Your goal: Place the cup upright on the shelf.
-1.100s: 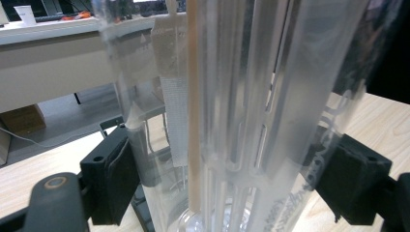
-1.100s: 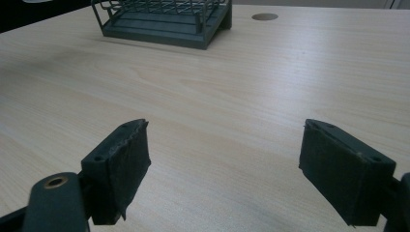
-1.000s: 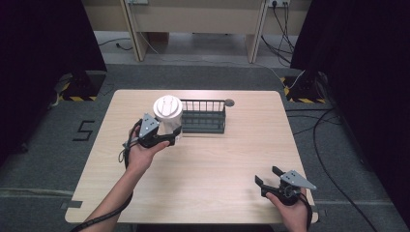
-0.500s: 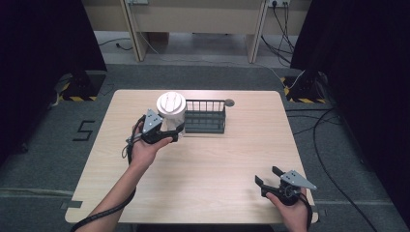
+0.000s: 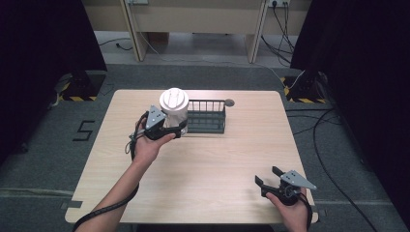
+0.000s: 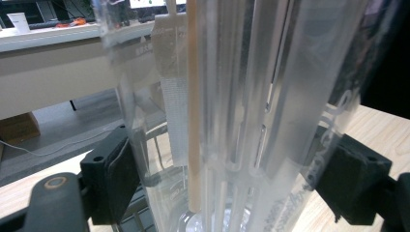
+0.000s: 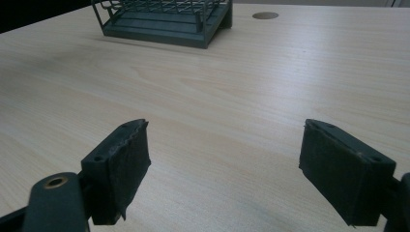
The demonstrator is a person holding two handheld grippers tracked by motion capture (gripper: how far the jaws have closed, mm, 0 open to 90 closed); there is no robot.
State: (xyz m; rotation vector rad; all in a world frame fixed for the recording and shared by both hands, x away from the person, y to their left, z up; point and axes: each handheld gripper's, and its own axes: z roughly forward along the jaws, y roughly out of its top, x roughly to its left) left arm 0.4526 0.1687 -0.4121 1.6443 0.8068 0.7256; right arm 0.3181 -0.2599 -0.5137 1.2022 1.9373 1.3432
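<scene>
— What is the left gripper (image 5: 170,129) doing?

— It is pinching a clear jar (image 5: 174,112) with a white lid (image 5: 174,98). In the left gripper view the jaws are pressing on either side of the jar's (image 6: 241,116) see-through wall, one pad (image 6: 113,179) at the left and one at the right.

— Where is the jar sitting?

— It is standing upright at the far side of the table (image 5: 208,169), just beside the left end of the dark rack (image 5: 207,117). Whether it is resting on the wood or being held just off it, I cannot tell. Whether it is touching the rack, I cannot tell either.

— Is anything showing inside it?

— Through the wall a thin pale stick (image 6: 193,111) is standing nearly upright, along with some ribbed clear parts that are too blurred to name.

— And the right gripper (image 5: 269,177)?

— It is lying low at the near right corner of the table, well apart from the jar, with its jaws spread wide and nothing between them. In the right gripper view bare wood (image 7: 217,111) is showing between the pads, and the rack (image 7: 164,21) is standing far ahead, next to a round hole (image 7: 265,15) in the tabletop.
</scene>
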